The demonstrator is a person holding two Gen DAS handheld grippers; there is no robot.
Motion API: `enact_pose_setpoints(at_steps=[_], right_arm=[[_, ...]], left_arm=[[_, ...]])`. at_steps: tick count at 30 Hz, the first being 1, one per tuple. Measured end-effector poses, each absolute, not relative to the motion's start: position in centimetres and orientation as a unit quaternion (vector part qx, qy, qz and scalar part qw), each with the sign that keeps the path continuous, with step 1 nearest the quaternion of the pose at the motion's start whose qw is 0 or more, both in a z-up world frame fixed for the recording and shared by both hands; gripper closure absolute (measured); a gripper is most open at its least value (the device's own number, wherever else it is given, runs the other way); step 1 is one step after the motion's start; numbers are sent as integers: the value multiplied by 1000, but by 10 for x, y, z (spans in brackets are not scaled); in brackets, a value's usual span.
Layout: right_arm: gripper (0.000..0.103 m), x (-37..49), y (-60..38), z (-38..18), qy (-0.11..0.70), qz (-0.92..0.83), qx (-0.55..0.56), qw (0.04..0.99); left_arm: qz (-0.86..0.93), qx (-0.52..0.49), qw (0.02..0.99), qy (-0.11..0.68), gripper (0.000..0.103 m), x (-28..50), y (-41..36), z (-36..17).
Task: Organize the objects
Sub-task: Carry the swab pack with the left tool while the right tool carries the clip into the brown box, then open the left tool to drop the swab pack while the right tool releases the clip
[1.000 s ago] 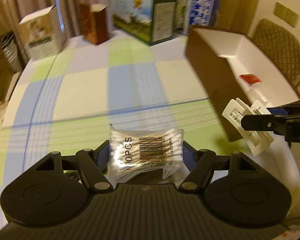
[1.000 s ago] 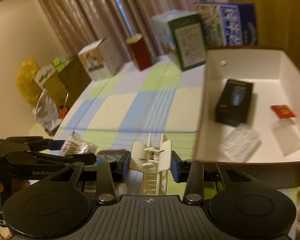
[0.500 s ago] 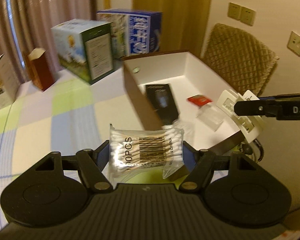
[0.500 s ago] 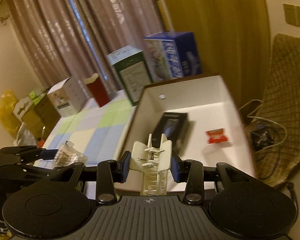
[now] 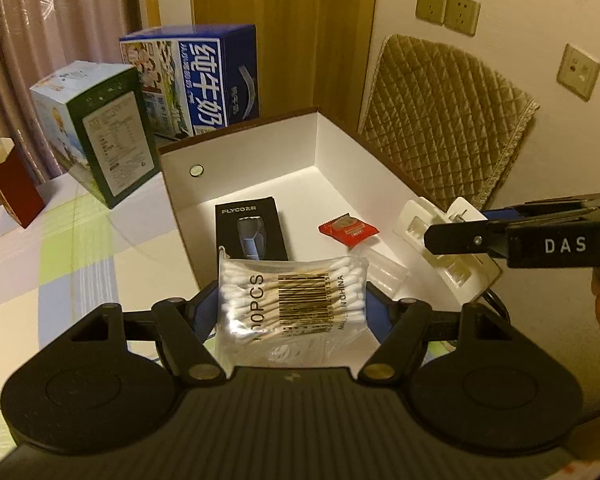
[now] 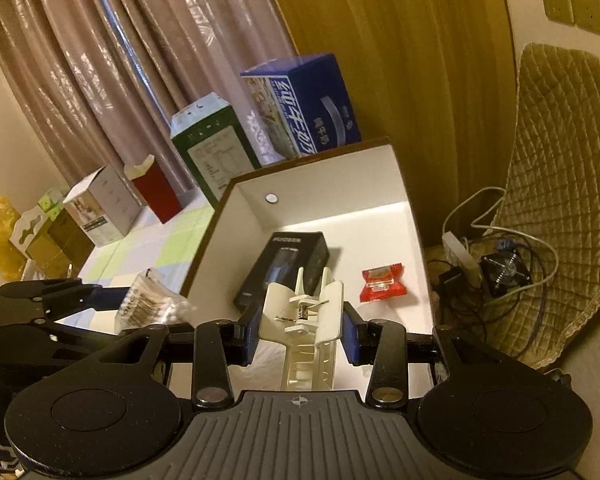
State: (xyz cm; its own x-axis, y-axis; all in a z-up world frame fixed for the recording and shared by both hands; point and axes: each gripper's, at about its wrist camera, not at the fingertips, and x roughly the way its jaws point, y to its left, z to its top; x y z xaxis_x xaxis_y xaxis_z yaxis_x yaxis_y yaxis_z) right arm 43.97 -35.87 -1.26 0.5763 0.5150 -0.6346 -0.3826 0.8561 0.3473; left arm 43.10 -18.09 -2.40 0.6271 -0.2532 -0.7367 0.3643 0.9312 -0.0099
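My left gripper (image 5: 294, 306) is shut on a clear pack of cotton swabs (image 5: 294, 300) with a barcode, held above the near edge of an open box (image 5: 260, 160) that is white inside and brown outside. In the box lie a black FLYCO carton (image 5: 252, 232), a red sachet (image 5: 348, 230) and a clear plastic piece (image 5: 384, 268). My right gripper (image 6: 302, 328) is shut on a white claw hair clip (image 6: 304, 320), over the box (image 6: 400, 184) and near the black carton (image 6: 284, 268) and the sachet (image 6: 382, 282). In this view the left gripper (image 6: 80, 296) and the swabs (image 6: 148, 304) show at left.
A blue milk carton (image 5: 204, 80), a green-and-white carton (image 5: 100, 132) and a red carton (image 5: 12, 184) stand behind the box on the checked tablecloth (image 5: 40, 260). A chair with a quilted cover (image 5: 444, 120) stands at right, with cables and a power strip (image 6: 492, 264) on the floor.
Both grippers have swung from over the checked tablecloth to over the open box, with the swab pack and the hair clip still held. The box now fills the middle of both views.
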Motion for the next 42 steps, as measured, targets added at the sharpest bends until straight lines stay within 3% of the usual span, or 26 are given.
enact_pose_setpoints(at_steps=[16,24,42], right_arm=[[65,474,-364,-47,432,268,90,856],[65,486,-356,-57,453,288,79,840],[62,496,-329,-72,475,298,-1,828]], left_arm=[[-168,110,866,458,33,477,-210,-76],[-177,138,858,463,15,485,-212,-83],[-176,150,853,467,14,491,-201,-82]])
